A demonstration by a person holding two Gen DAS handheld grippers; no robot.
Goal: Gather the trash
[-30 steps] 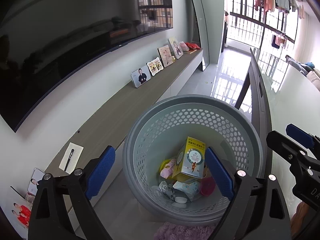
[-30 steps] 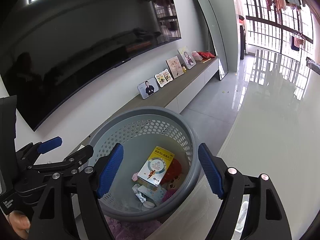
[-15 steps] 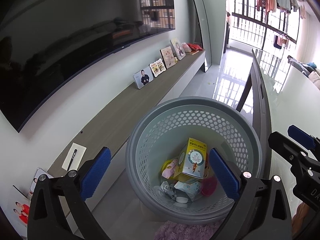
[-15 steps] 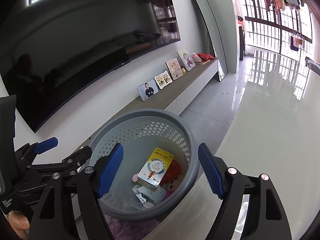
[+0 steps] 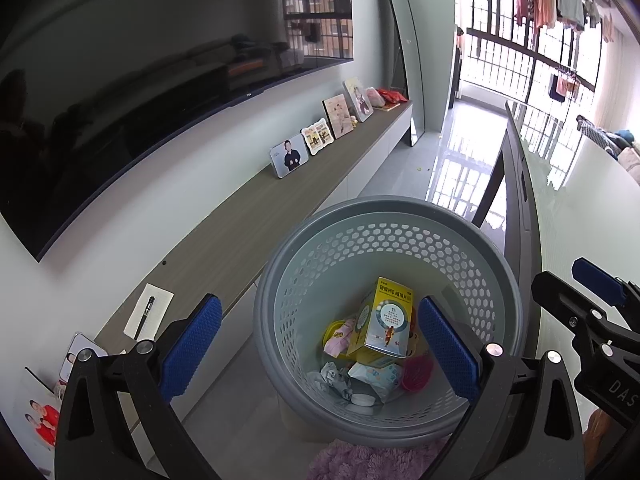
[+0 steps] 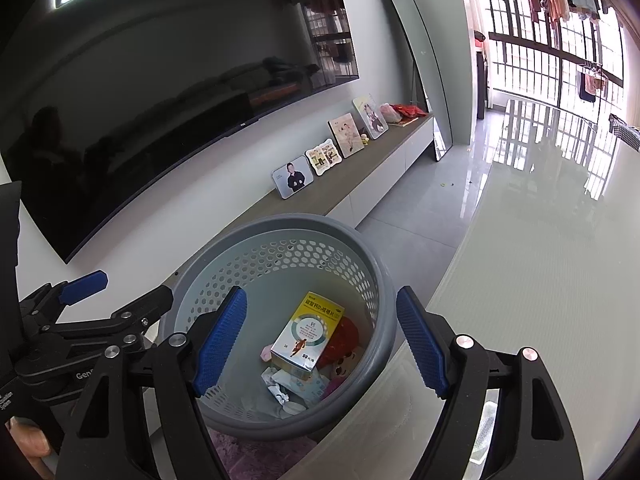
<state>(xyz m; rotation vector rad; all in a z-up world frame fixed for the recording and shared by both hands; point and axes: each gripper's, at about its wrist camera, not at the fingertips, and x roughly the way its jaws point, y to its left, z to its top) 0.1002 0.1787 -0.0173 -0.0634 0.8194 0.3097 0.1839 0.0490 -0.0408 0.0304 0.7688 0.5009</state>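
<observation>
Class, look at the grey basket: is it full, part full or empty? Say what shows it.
Part full. The basket holds a yellow box and wrappers only at the bottom; most of its holed wall is bare.

Basket (image 5: 500, 280) and rug (image 5: 360, 460) on floor (image 5: 400, 176)

Both wrist views look steeply down and forward, from close above, into the grey perforated basket (image 5: 496, 280) (image 6: 372, 280). The left wrist view sits to the left and catches the right gripper (image 5: 596, 304) at its right edge. The right wrist view shows the left gripper (image 6: 116, 296) at its left. Both share the yellow box (image 5: 390, 322) (image 6: 308, 330), TV wall and photo shelf (image 5: 248, 216) (image 6: 340, 190).
</observation>
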